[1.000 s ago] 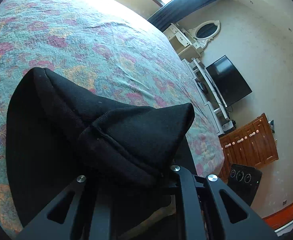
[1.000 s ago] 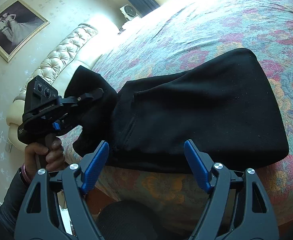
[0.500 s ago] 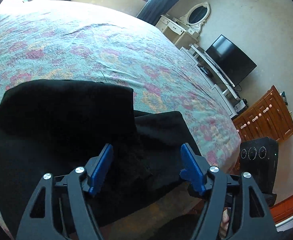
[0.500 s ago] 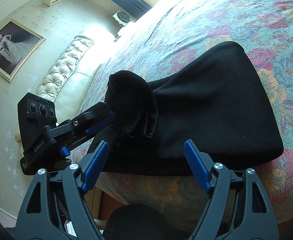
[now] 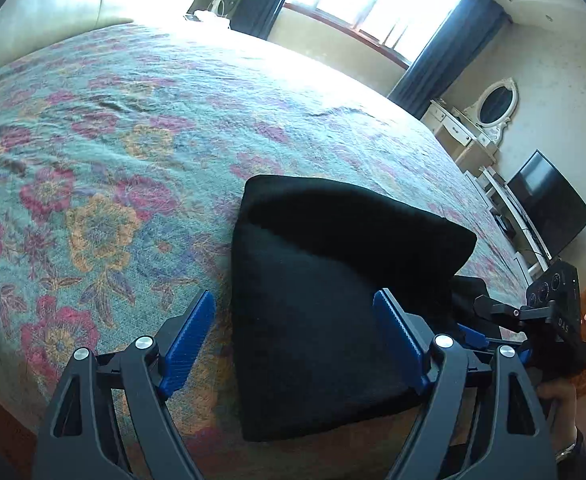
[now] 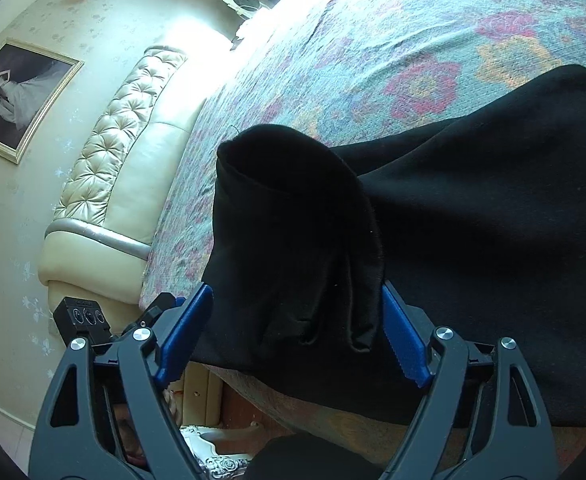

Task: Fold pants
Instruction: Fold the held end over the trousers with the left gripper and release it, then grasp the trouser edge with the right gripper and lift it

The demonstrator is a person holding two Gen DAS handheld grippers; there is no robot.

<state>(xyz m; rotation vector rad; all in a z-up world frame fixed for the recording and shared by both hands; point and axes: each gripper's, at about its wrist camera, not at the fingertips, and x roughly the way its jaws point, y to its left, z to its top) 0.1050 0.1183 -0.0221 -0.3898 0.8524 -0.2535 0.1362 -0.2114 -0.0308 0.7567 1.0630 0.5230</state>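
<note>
Left tool [image 5: 293, 344] just let go, jaws opening, clear of the black pants [image 5: 333, 300]; right tool [image 6: 293, 336] closing around a raised fold, not pinching yet. Pants folded at the floral bed [image 5: 133, 140] edge; that flap needs flattening.

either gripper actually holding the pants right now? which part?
Neither. The left gripper is opening, clear of the black pants. The right gripper is closing around their bunched end, pads not yet pressing.
</note>
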